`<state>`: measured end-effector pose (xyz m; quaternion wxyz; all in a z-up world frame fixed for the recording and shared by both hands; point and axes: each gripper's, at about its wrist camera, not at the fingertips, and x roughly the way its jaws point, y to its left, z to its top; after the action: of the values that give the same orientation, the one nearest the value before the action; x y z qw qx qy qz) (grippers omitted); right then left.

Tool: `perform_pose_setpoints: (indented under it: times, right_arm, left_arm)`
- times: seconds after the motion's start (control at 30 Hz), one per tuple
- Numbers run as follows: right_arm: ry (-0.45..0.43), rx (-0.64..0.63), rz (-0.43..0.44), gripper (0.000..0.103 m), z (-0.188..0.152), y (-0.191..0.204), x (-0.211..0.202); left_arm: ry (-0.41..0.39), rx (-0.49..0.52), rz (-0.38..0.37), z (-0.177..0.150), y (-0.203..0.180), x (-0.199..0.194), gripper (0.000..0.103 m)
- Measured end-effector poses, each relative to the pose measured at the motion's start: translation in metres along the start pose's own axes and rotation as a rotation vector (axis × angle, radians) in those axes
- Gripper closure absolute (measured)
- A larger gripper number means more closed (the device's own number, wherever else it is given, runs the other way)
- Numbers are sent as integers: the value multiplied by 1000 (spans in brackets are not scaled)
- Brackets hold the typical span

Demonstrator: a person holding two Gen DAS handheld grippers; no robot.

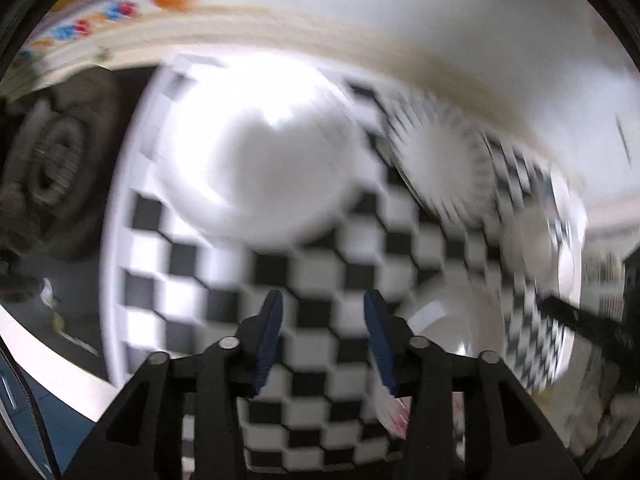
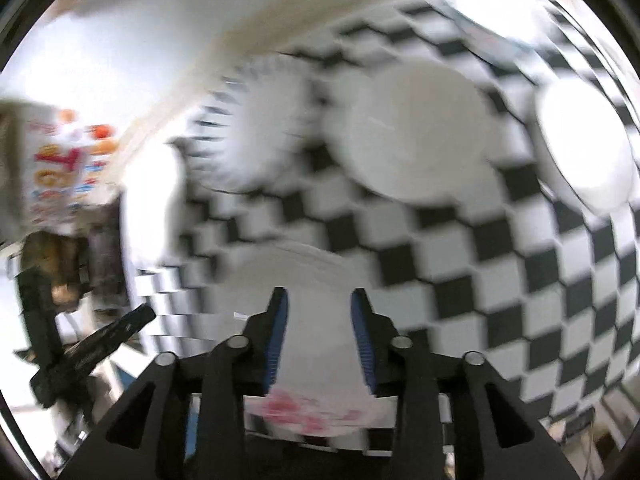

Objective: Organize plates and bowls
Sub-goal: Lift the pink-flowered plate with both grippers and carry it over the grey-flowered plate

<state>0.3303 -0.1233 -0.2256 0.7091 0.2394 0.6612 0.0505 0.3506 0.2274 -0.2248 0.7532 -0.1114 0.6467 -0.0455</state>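
Observation:
Both views are blurred. In the left wrist view my left gripper (image 1: 323,296) is open over the black-and-white checkered tablecloth (image 1: 312,272), nothing between its blue pads. A white bowl (image 1: 256,168) lies beyond it, a stripe-rimmed plate (image 1: 440,168) to the right, and a white dish (image 1: 460,320) at lower right. In the right wrist view my right gripper (image 2: 319,292) is open above a white plate with a pink pattern (image 2: 316,360), pads clear of it. Farther off lie a white plate (image 2: 412,136), a white bowl (image 2: 584,148) and the stripe-rimmed plate (image 2: 256,136).
The table's white edge (image 1: 108,240) curves down the left, with dark floor and a dark round object (image 1: 52,168) beyond it. A colourful printed box (image 2: 64,160) stands left of the table by the wall. The other gripper's black finger (image 2: 120,328) shows at lower left.

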Motion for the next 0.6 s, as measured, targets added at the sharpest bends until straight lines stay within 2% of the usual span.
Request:
perform_pose_setpoints:
  times: [0.03, 0.1, 0.17, 0.27, 0.4, 0.6]
  right_arm:
    - [9, -18, 33, 59, 5, 14, 2]
    - [44, -61, 115, 59, 24, 53, 20]
    - [74, -111, 124, 59, 46, 94, 54]
    - [129, -118, 131, 59, 75, 134, 105]
    - [152, -116, 84, 59, 98, 163, 153]
    - [174, -68, 30, 59, 120, 168, 191]
  left_arm:
    - [-22, -23, 23, 13, 17, -3, 58]
    - [-31, -66, 62, 48, 50, 2, 58]
    - [-12, -81, 89, 78, 74, 13, 58]
    - [21, -50, 126, 111, 89, 31, 58]
    - [85, 46, 189, 144, 92, 57, 58]
    - [199, 162, 244, 169, 95, 93, 58]
